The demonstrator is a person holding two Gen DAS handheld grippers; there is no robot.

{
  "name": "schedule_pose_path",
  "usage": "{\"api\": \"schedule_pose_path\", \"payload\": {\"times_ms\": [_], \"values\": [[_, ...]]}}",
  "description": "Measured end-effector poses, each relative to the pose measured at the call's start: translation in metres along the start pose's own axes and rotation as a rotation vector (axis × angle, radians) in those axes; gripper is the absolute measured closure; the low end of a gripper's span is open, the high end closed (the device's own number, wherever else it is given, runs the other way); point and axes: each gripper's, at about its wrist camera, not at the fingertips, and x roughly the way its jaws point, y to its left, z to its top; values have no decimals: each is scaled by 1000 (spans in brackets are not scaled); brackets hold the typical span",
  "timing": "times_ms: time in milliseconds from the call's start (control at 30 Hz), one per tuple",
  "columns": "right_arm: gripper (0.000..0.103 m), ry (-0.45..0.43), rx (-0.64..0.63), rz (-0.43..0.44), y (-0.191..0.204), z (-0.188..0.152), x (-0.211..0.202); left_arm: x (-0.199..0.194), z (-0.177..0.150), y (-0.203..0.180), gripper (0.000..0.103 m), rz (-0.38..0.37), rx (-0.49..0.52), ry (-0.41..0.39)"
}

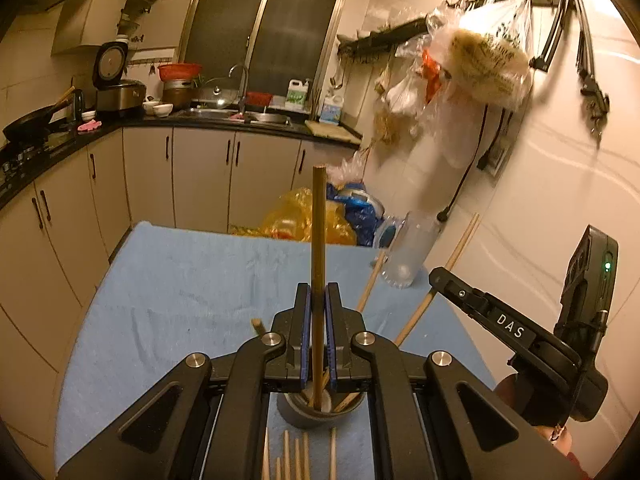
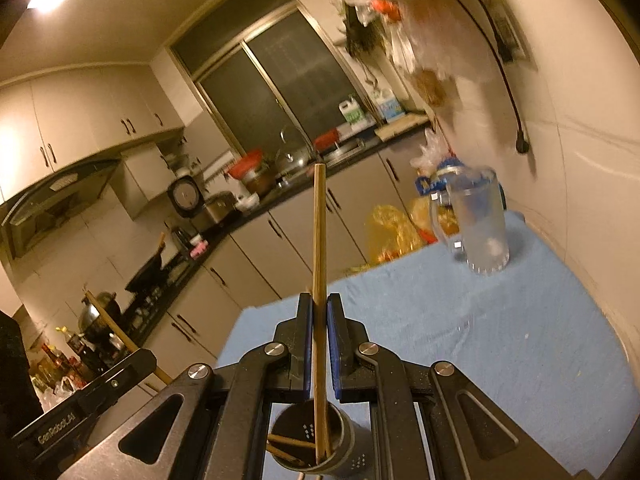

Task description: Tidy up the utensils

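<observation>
Several chopsticks [image 2: 292, 442] stand in metal holder [image 2: 344, 440].

Blue cloth [image 1: 180, 280] covers the table, w/ a clear glass mug [image 2: 478, 224] standing near its far right corner and yellow plastic bags [image 1: 308, 220] piled just beyond the far edge. Back counter: sink [image 1: 256, 116], rice cooker [image 1: 116, 88] w/ lid up, red basin [image 1: 180, 71], wok [image 1: 30, 126] at left. Plastic bags [image 1: 472, 64] hang from a hook rail [image 1: 384, 40] on the right wall; dark window [image 1: 264, 28] behind the sink.
</observation>
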Motion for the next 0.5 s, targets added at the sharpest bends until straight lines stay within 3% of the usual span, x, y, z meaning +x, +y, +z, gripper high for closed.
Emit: {"api": "schedule_pose_path", "payload": {"times_ms": [200,500], "values": [[95,70,2,-12,-6,-17,21,18,-11,9,97,37,11,21],[93,156,10,0,-12,-29,43,38,-16,21,96,31,1,48]]}}
